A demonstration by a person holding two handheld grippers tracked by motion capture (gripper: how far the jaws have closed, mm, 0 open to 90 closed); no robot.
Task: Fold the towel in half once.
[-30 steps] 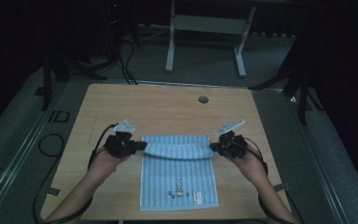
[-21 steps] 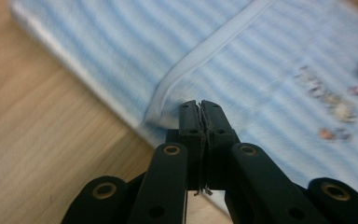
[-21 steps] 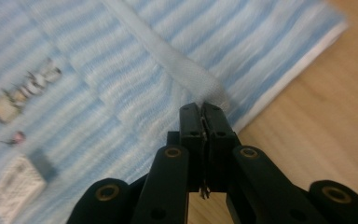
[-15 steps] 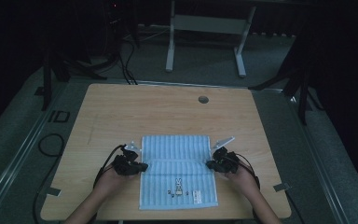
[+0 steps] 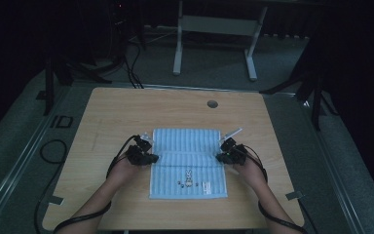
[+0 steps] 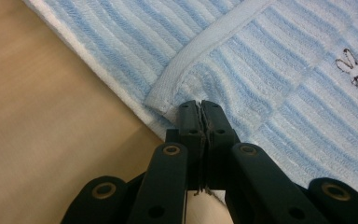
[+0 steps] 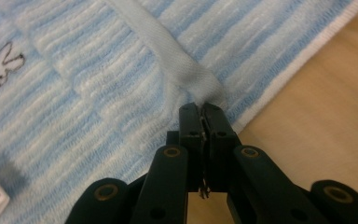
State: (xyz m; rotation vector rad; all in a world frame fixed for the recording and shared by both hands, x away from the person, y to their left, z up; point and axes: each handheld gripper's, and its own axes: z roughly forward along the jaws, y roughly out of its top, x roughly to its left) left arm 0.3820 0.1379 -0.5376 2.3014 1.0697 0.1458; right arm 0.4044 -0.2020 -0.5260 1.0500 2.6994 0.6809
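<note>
A dim room with dark flooring and a white-legged frame at the top of the high view surrounds a pale wooden worktop [image 5: 126,112] with a small round grommet [image 5: 212,104] near its far edge. On the lower middle of it lies a light-blue striped terry towel with a small embroidered rabbit [image 5: 187,163] — its far portion is folded over toward the person, so a hemmed edge runs across its middle.

At the left of the frame, the left claw [image 5: 152,157] sits at the towel's left border, its jaws pressed fully together on the corner of the folded layer; the left gripper view shows the hem corner [image 6: 168,91] bunched right at the tips. At the right, the right claw [image 5: 220,157] mirrors it, likewise clamped tight on the opposite hem corner [image 7: 200,86].

The towel looks light, soft and limp — likely to sag between two hold points and drape rather than keep any shape. The looped pile should give good friction, so slipping seems unlikely. The stitched hem corners are probably the firmest places to take it, and each claw pinches there.
</note>
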